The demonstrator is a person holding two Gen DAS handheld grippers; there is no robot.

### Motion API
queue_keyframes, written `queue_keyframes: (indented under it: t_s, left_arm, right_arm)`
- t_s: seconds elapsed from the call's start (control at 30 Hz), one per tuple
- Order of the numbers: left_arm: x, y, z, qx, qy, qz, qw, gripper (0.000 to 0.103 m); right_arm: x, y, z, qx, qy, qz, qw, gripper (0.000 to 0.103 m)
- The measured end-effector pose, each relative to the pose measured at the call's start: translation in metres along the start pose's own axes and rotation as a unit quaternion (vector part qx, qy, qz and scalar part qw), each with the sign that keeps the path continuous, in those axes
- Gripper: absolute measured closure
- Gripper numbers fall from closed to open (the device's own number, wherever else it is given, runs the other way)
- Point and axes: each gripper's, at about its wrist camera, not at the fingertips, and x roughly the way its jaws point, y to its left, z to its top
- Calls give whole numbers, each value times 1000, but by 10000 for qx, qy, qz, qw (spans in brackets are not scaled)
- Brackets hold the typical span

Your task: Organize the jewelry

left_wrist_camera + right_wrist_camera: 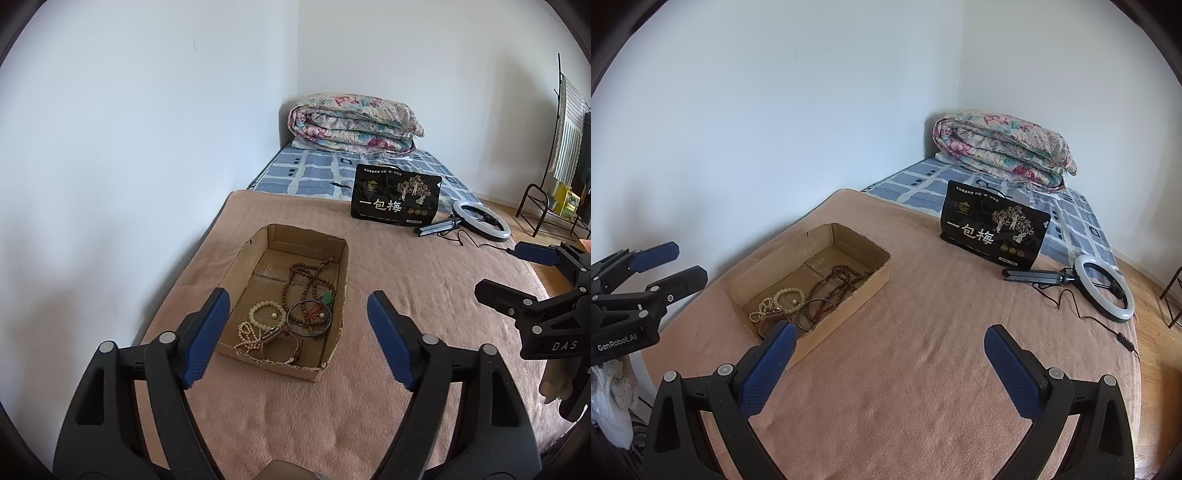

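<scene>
An open cardboard box [334, 363] [849, 295] sits on a pink blanket [295, 417] [916, 373] on the bed. Inside lie a long brown bead necklace [306, 280] [836, 280], a cream bead bracelet [266, 314] [789, 295], a small pearl strand [247, 338] [759, 308] and a dark bangle [309, 318] [812, 312]. My left gripper [299, 332] is open and empty, just before the box's near edge. My right gripper [890, 365] is open and empty over the blanket, to the right of the box. Each gripper shows at the edge of the other's view.
A black snack bag [397, 197] [993, 230] stands behind the box. A white ring light [482, 219] [1104, 291] with a small tripod and cord lies at the right. A folded floral quilt [354, 123] [1004, 147] lies at the far corner. White wall runs along the left.
</scene>
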Motion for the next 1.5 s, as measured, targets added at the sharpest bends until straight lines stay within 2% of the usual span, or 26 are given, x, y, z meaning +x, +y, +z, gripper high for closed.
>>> queue_keyframes:
  t_s: [0.13, 0.43, 0.5, 0.63, 0.8, 0.93, 1.13, 1.5]
  left_arm:
    - [-15, -5, -5, 127, -175, 49, 9998, 18]
    - [-20, -22, -15, 237, -150, 48, 9996, 17]
    - [-22, -25, -17, 235, -190, 32, 9995, 0]
    - [-25, -27, -20, 163, -274, 13, 9995, 0]
    - [-15, -32, -22, 128, -59, 23, 9999, 0]
    - [-12, -37, -22, 171, -71, 121, 9998, 0]
    - [-4, -39, -22, 98, 23, 70, 9999, 0]
    - [5, -44, -26, 193, 147, 192, 9995, 0]
  right_arm:
    - [-10, -1, -13, -135, -54, -96, 9998, 0]
    - [-22, -9, -37, -150, -38, -165, 9997, 0]
    - [-25, -11, -41, -111, -39, -189, 9998, 0]
    - [-26, -15, -48, 5, -81, -246, 9997, 0]
    - [-21, -20, -54, 138, -120, -321, 9993, 0]
    - [-16, -23, -58, 144, -162, -442, 9988, 0]
    - [-11, -26, -60, 140, -125, -436, 9989, 0]
    - [-3, -32, -64, 167, 0, -394, 9991, 0]
